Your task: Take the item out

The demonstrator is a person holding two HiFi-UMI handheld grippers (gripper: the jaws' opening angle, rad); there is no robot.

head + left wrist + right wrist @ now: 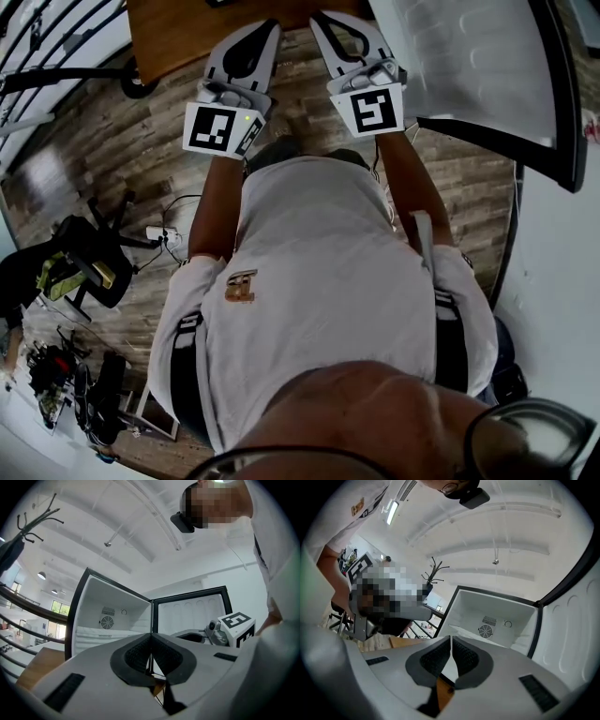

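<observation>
near the wooden table [187,28], a white fridge [497,616] stands with door [469,66] open.

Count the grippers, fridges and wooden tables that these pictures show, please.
Grippers: 2, the left gripper and the right gripper
Fridge: 1
Table: 1
Total: 4

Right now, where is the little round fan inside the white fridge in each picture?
Head view: not in it.
Left gripper view: round fan grille, left of centre, inside the white fridge.
Right gripper view: fan grille, right of centre.
Shared landmark: the open black-rimmed white fridge door.
</observation>
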